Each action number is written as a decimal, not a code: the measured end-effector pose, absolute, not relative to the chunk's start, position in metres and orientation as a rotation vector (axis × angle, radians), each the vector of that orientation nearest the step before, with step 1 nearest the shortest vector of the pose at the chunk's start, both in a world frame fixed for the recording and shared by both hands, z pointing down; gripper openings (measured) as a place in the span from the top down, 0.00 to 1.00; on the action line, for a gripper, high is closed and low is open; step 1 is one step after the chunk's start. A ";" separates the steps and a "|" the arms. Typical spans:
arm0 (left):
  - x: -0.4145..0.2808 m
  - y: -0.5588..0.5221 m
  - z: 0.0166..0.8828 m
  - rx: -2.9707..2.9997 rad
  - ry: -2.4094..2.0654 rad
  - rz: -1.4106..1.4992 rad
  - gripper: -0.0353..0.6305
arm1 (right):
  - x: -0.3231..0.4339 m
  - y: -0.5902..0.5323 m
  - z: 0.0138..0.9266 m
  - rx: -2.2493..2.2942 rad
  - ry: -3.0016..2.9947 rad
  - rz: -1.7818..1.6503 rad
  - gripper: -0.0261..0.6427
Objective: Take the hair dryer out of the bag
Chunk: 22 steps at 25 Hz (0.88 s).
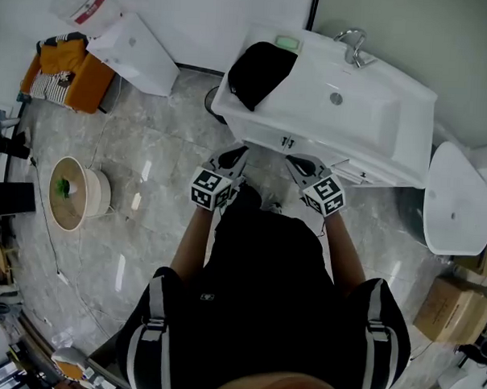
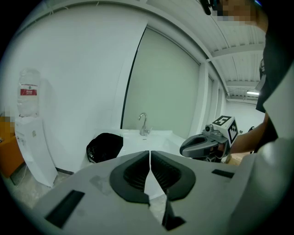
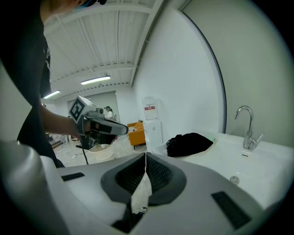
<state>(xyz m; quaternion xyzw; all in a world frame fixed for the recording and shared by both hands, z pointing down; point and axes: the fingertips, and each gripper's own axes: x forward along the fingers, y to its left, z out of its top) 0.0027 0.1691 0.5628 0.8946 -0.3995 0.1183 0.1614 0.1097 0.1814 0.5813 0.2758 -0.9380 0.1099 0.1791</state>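
A black bag (image 1: 259,72) lies on the left end of the white washbasin counter (image 1: 375,135); it also shows as the dark bag (image 2: 104,146) and the bag (image 3: 189,143) in the gripper views. No hair dryer shows. My left gripper (image 1: 235,159) is held just in front of the counter's front edge, jaws shut and empty. My right gripper (image 1: 297,163) is beside it, also shut with nothing between its jaws. Each gripper sees the other: the right gripper (image 2: 202,146) and the left gripper (image 3: 103,128).
A chrome tap (image 1: 352,44) and a drain (image 1: 335,98) sit in the basin, a green soap bar (image 1: 287,42) at the back. A water dispenser (image 1: 121,43), an orange seat (image 1: 67,71) and a round tub (image 1: 74,192) stand on the marble floor at left. A white toilet (image 1: 456,197) is at right.
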 end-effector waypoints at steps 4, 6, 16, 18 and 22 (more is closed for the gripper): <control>-0.001 0.161 0.561 2.554 -1.163 0.333 0.92 | 0.109 0.173 0.578 0.775 -2.662 0.308 0.87; -0.001 0.158 0.561 2.551 -1.174 0.329 0.92 | 0.109 0.171 0.577 0.769 -2.674 0.317 0.87; -0.006 0.135 0.575 2.526 -1.174 0.342 0.92 | 0.109 0.149 0.586 0.780 -2.658 0.342 0.86; -0.007 0.125 0.575 2.532 -1.165 0.339 0.92 | 0.108 0.141 0.587 0.787 -2.650 0.341 0.86; -0.014 0.101 0.575 2.533 -1.144 0.346 0.92 | 0.100 0.118 0.585 0.816 -2.647 0.362 0.86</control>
